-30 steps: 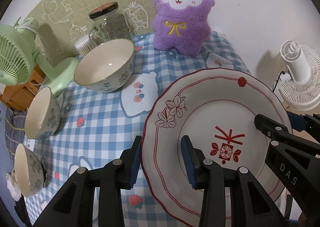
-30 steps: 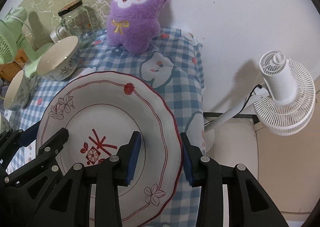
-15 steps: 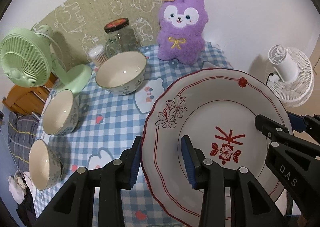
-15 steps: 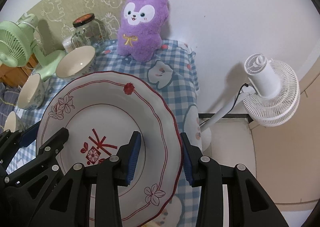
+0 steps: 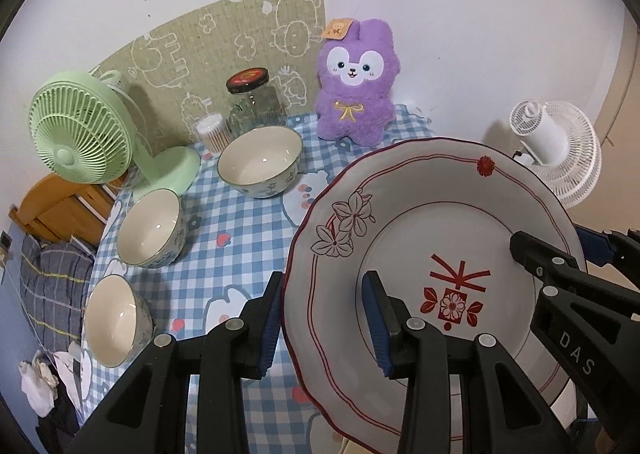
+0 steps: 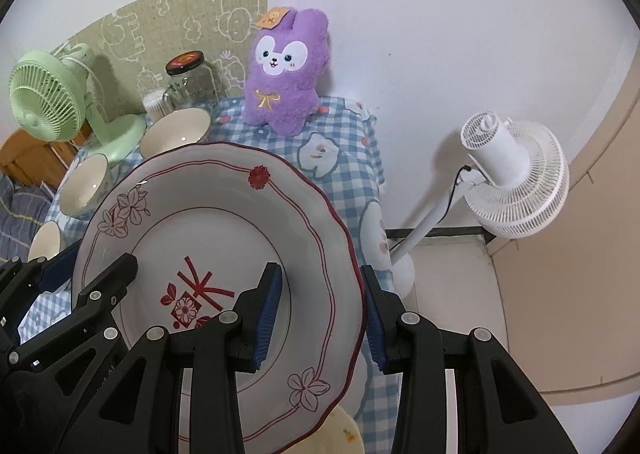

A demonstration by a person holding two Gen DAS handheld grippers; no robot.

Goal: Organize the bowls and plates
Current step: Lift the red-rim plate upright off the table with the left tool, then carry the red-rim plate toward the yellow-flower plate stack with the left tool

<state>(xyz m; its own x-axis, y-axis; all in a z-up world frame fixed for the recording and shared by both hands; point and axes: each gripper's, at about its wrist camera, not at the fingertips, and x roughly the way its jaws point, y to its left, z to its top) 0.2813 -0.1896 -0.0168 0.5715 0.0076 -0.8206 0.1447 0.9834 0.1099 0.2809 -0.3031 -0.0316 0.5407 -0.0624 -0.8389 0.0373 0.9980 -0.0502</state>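
Observation:
A large white plate (image 5: 436,214) with red rim lines and a red flower mark hangs tilted above the checked tablecloth (image 5: 240,238). My left gripper (image 5: 323,306) is shut on its left rim, one pad under and one on the face. My right gripper (image 6: 320,294) is shut on the opposite rim (image 6: 348,254); it also shows in the left wrist view as the right gripper (image 5: 556,246). Three floral bowls stand in a row on the left: a large bowl (image 5: 260,162), a middle bowl (image 5: 150,228) and a small bowl (image 5: 116,320). A cream dish (image 6: 344,430) peeks out below the plate.
At the back stand a purple plush toy (image 5: 354,90), a glass jar (image 5: 256,102), a cotton swab tub (image 5: 212,132) and a green desk fan (image 5: 80,130). A white floor fan (image 6: 516,178) stands on the floor beyond the table's right edge (image 6: 380,174).
Both grippers have risen and pulled back with the plate held between them. The table, bowls and fans now look smaller and farther below; the grip on the plate is unchanged.

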